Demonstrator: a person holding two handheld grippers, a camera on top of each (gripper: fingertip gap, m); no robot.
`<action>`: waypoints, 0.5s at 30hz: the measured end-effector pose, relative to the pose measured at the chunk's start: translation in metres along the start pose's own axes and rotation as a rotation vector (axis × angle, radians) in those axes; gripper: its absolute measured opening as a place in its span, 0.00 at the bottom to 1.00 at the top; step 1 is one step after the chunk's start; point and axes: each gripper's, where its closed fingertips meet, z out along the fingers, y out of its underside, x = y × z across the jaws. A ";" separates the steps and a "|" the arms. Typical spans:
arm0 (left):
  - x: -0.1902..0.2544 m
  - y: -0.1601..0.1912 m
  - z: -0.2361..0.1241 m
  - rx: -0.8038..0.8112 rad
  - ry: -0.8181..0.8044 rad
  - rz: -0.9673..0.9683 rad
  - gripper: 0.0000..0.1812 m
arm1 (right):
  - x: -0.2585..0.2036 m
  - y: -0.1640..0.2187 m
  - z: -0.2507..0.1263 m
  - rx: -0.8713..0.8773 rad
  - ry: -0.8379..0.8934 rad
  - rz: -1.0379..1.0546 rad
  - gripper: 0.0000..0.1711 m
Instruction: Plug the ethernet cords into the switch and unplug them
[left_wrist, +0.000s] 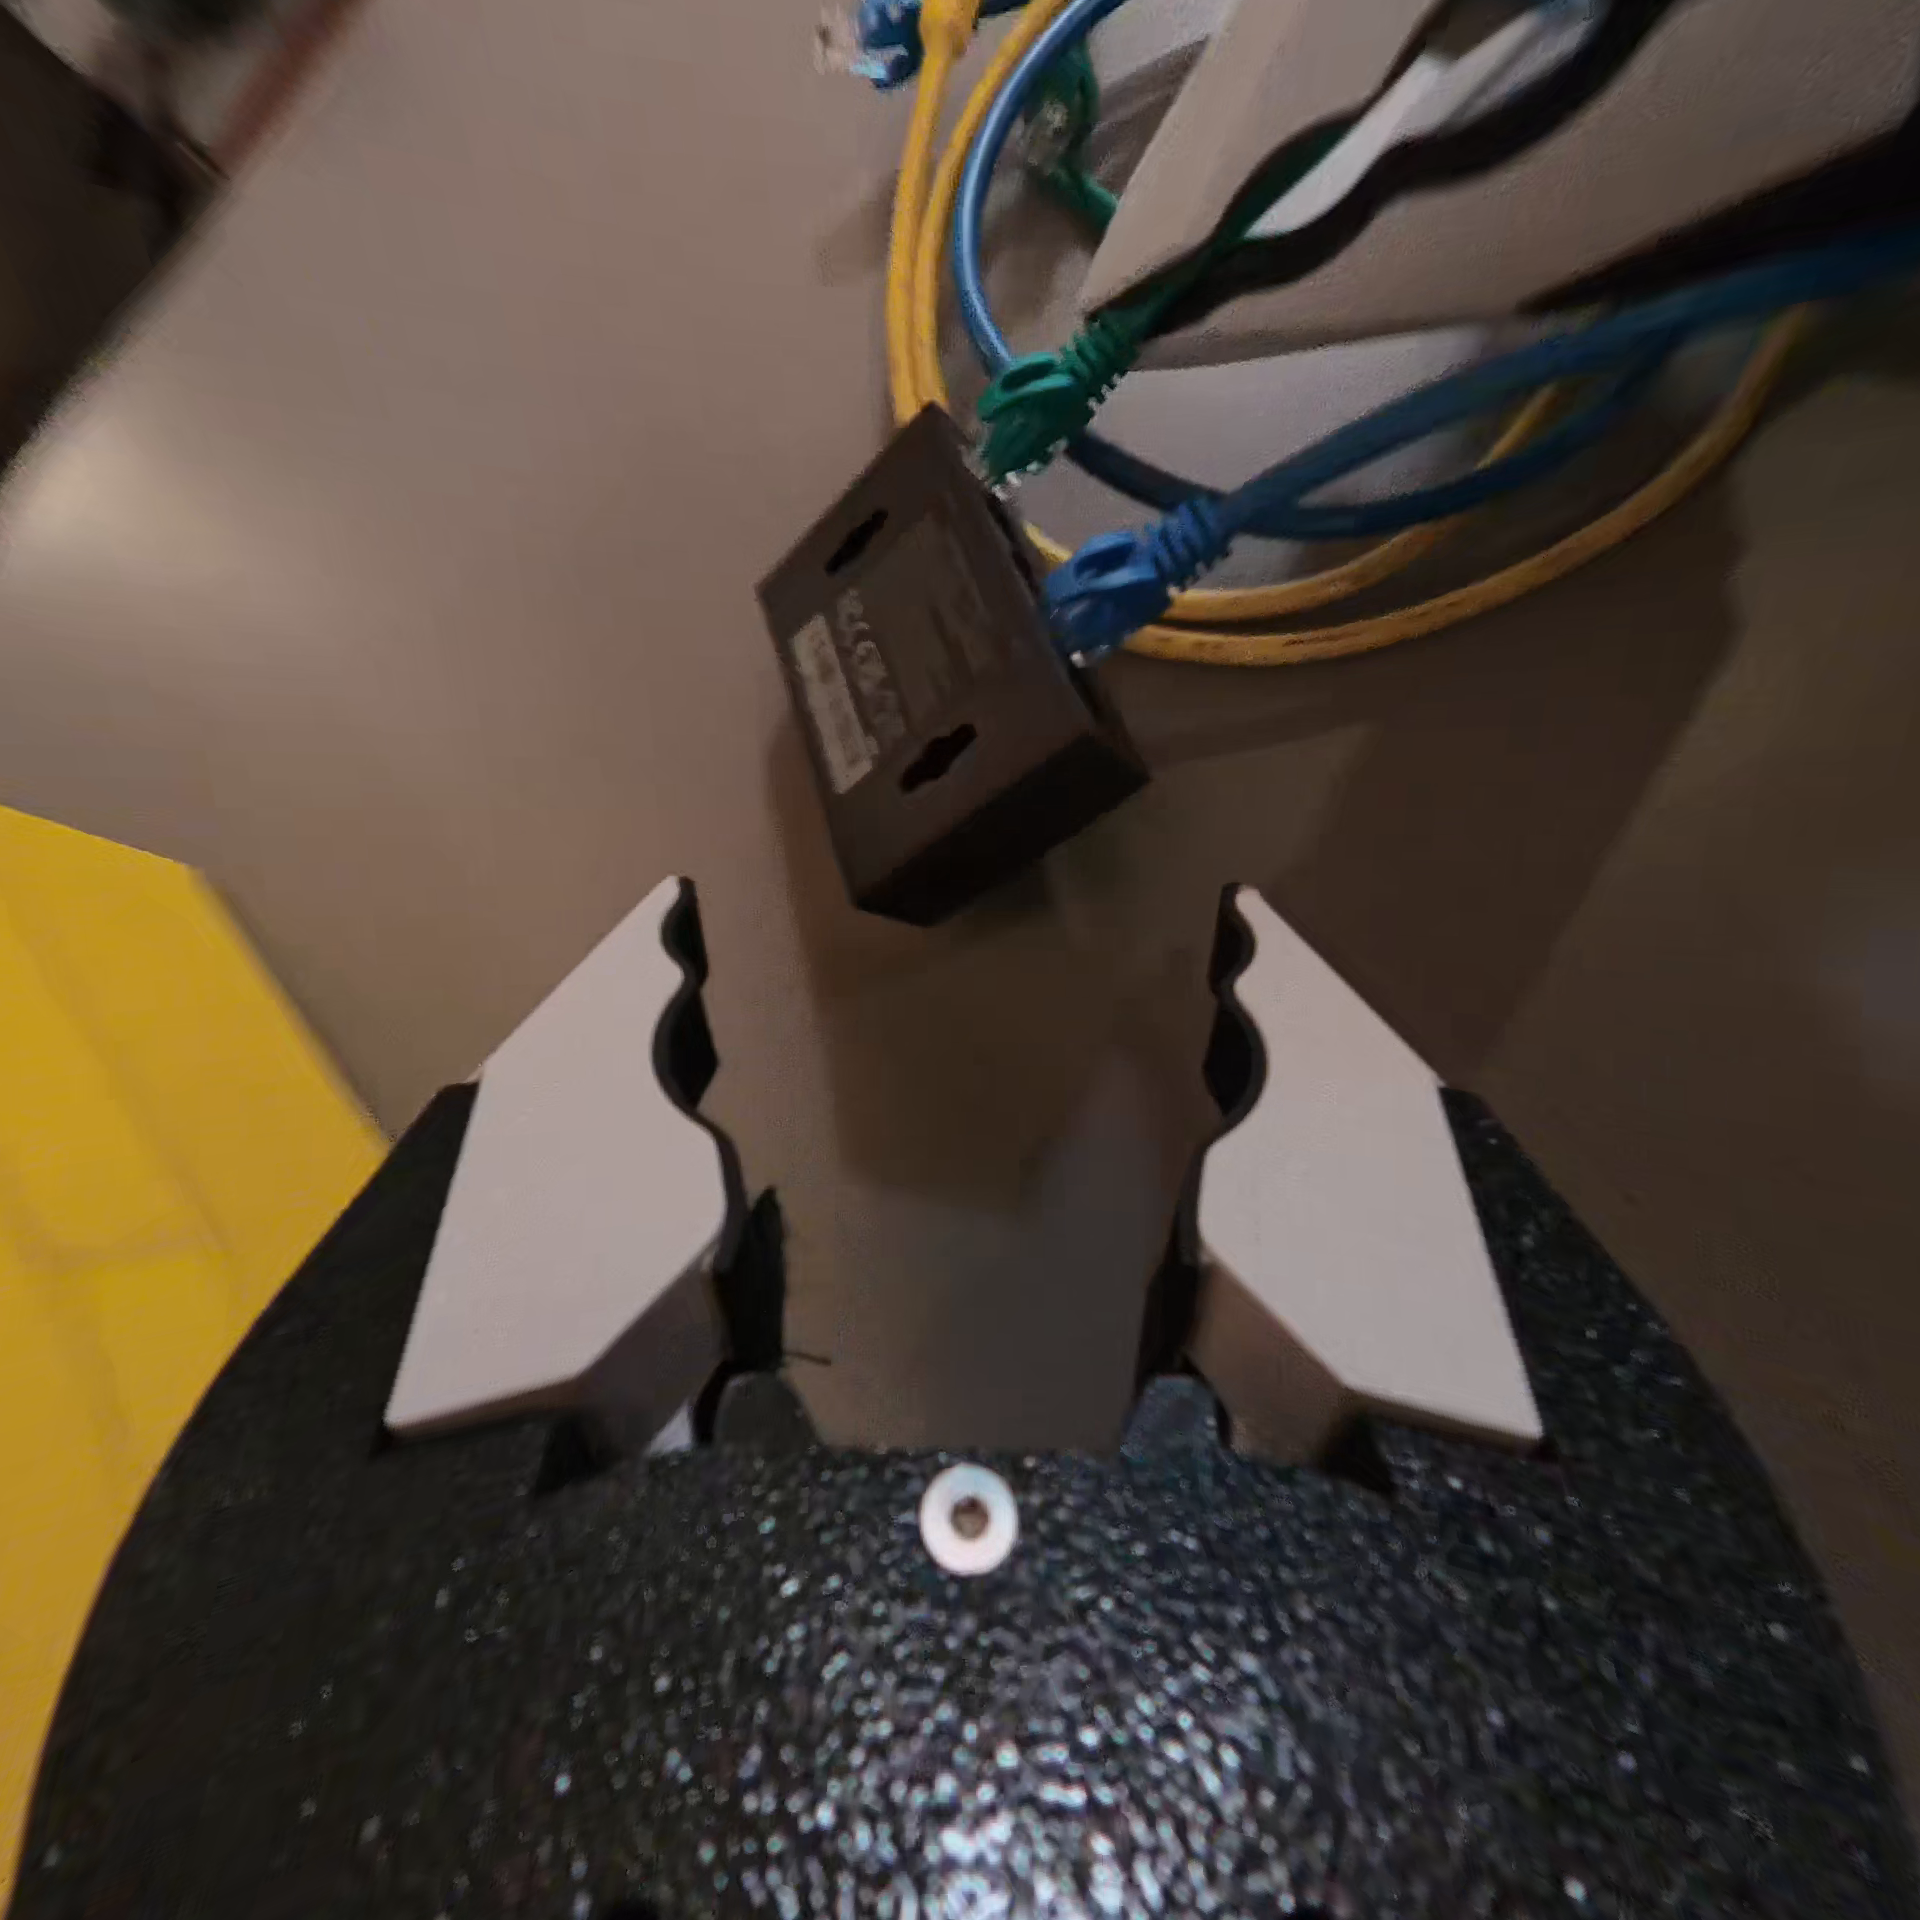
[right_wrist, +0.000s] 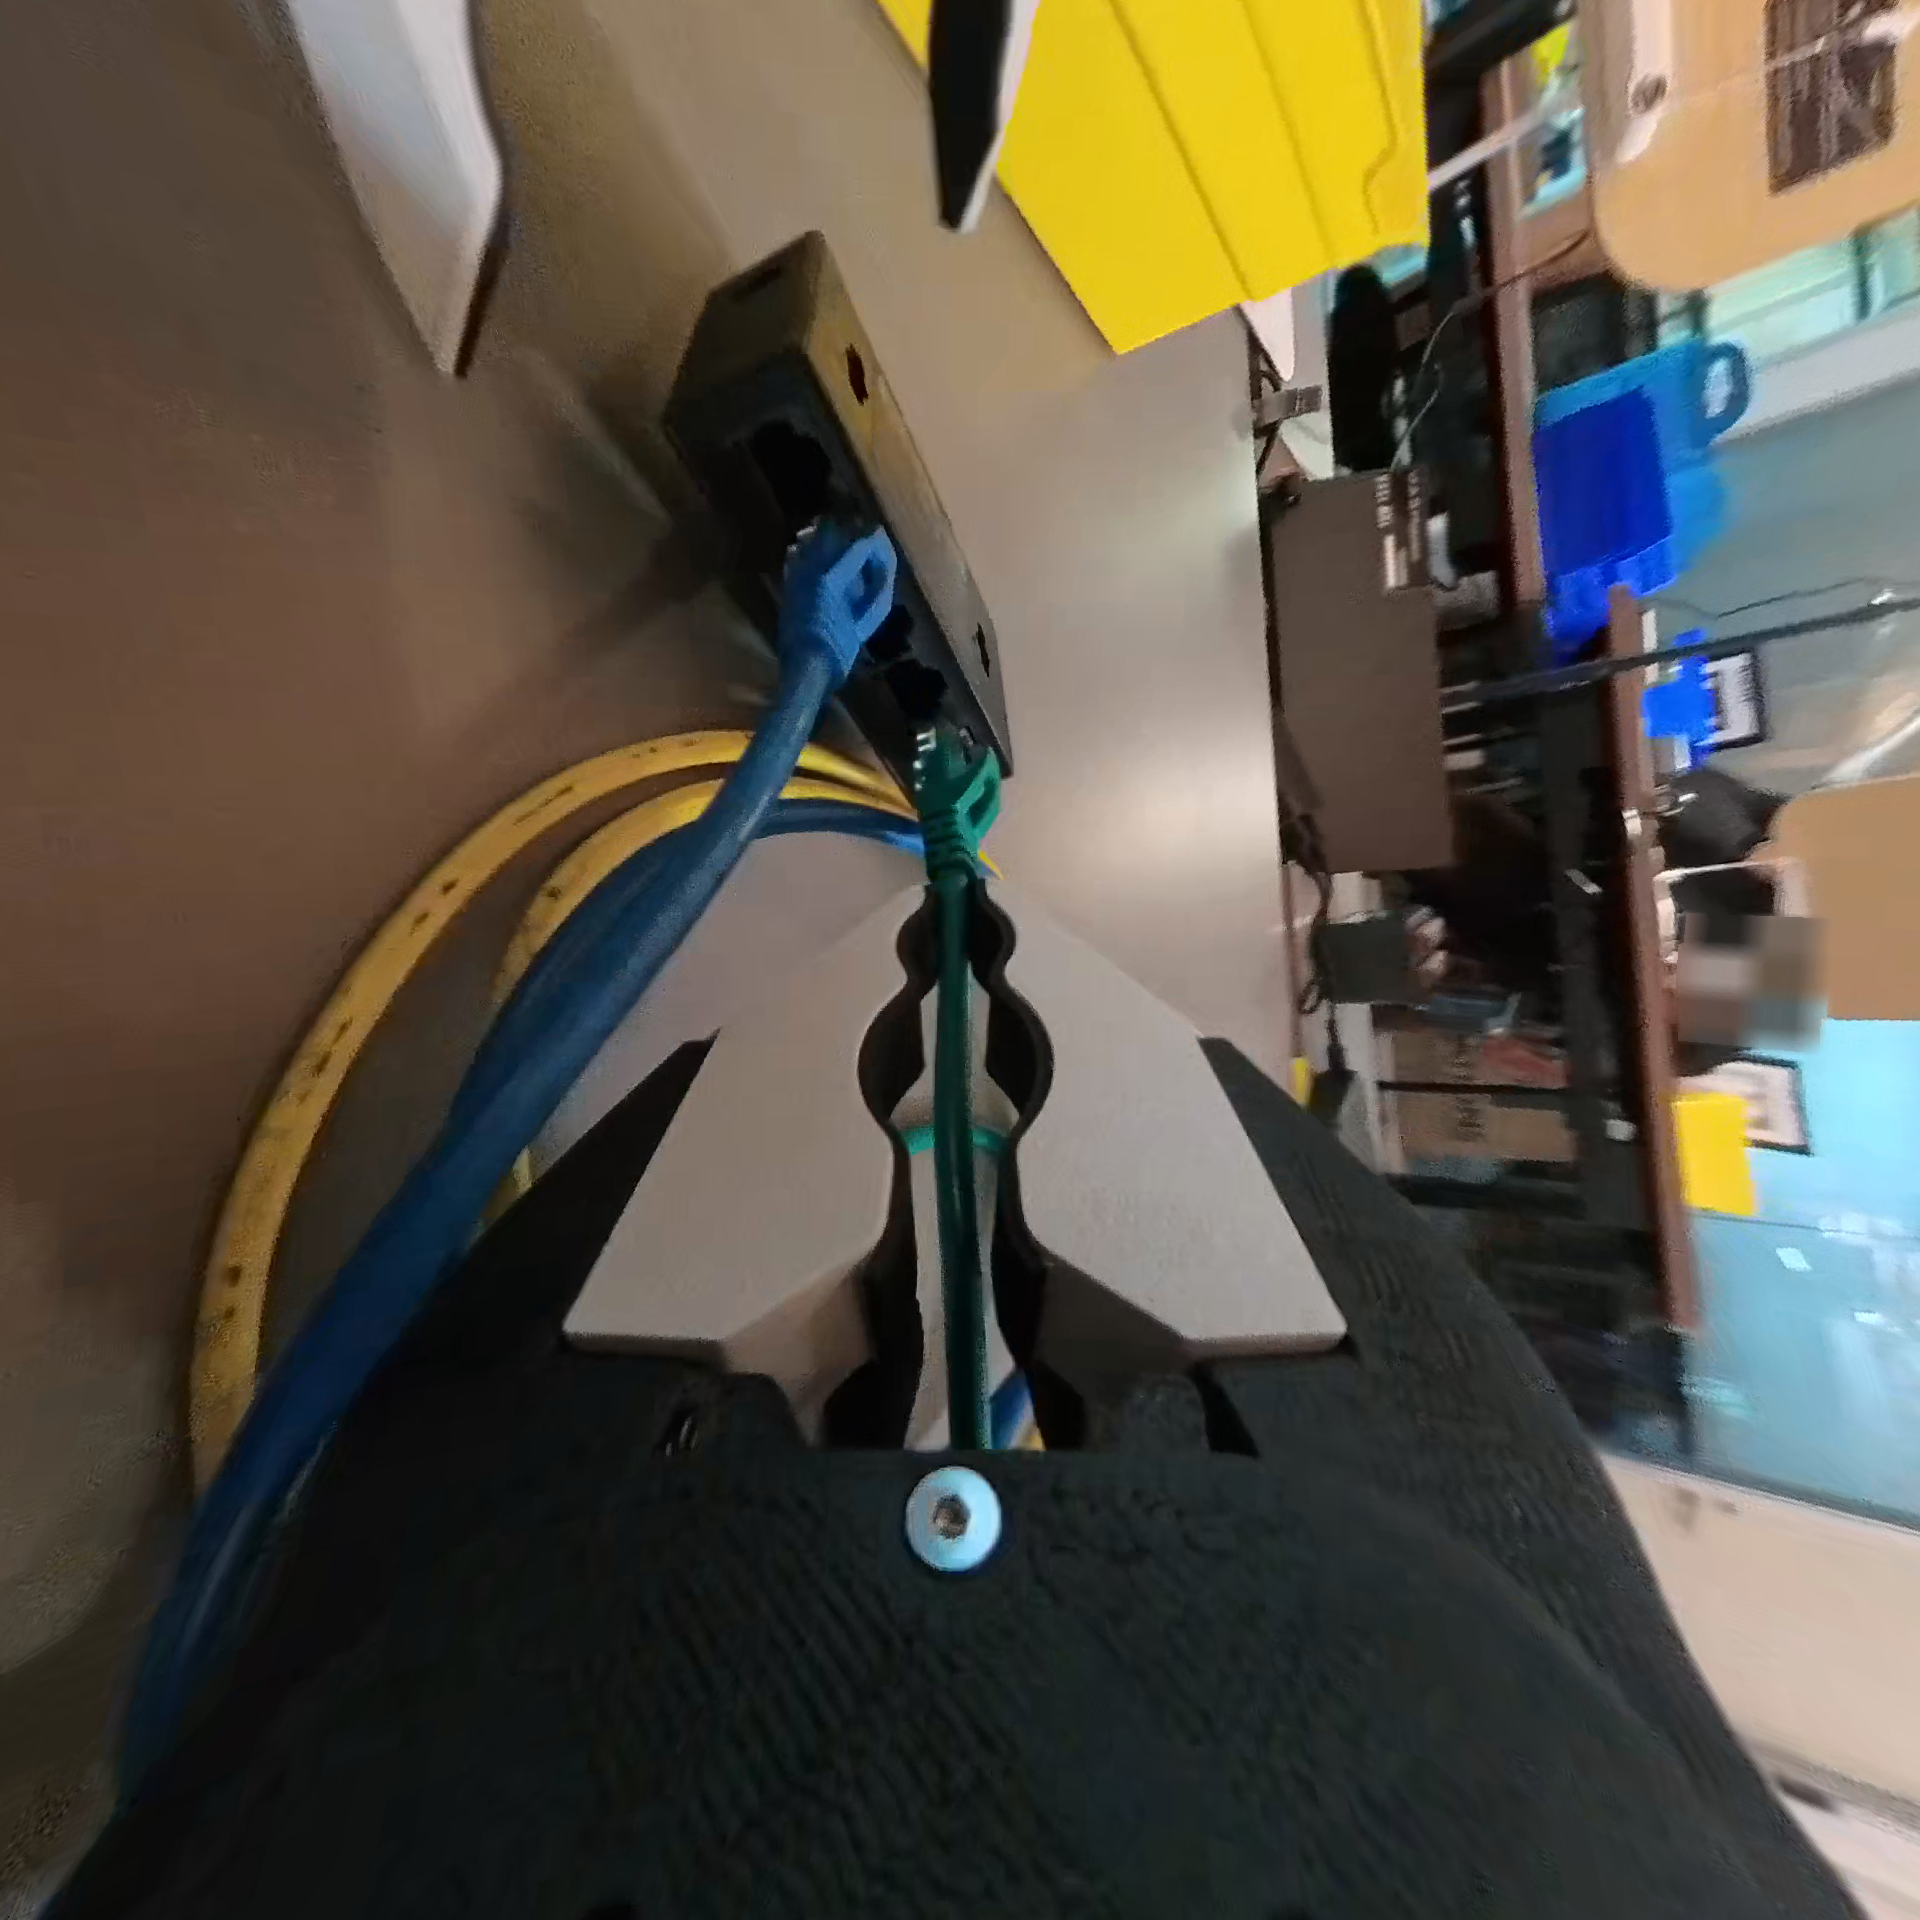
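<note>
Black switch (left_wrist: 940, 665), 1 of it, lies on the tan bench (left_wrist: 468, 468) w/ its underside up, label strip showing, ports facing away to the right in the left wrist view. Cords counted: 2 blue, 1 green, 1 yellow. Left to right in the left wrist view: a yellow bin (left_wrist: 135, 1143) at the left edge; then left claw (left_wrist: 961, 904), open wide, nothing btwn the white fingers (left_wrist: 592, 1143), tips just short of the switch, not touching it. Yellow cord (left_wrist: 1351, 634) coils on the bench behind the switch, its plug up top, loose. Green cord (left_wrist: 1029, 400) has its plug at the switch's far-end port; can't tell if fully seated. Blue cord (left_wrist: 1117, 582) plug sits in a port nearer the middle. Second blue cord (left_wrist: 971, 208) loops behind, plug loose near the top edge.

Right wrist view, left to right: yellow cord loops at left, blue cord (right_wrist: 831, 592) plugged in, at least 2 ports beside it bare. Right claw (right_wrist: 954, 914) nearly closed, pinching the green cord (right_wrist: 951, 821) just behind its plug boot; cable runs back through the wavy pads. Plug tip sits at the end port.
</note>
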 end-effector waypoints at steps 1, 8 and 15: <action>-0.007 -0.002 0.000 0.003 -0.067 0.095 0.55 | 0.001 0.001 0.000 0.009 -0.015 0.036 0.02; -0.023 -0.027 0.021 0.064 -0.255 0.553 0.43 | 0.006 0.005 -0.001 0.048 -0.065 0.158 0.02; -0.014 -0.040 0.044 0.062 -0.267 0.752 0.18 | 0.011 0.011 -0.001 0.018 0.001 0.043 0.02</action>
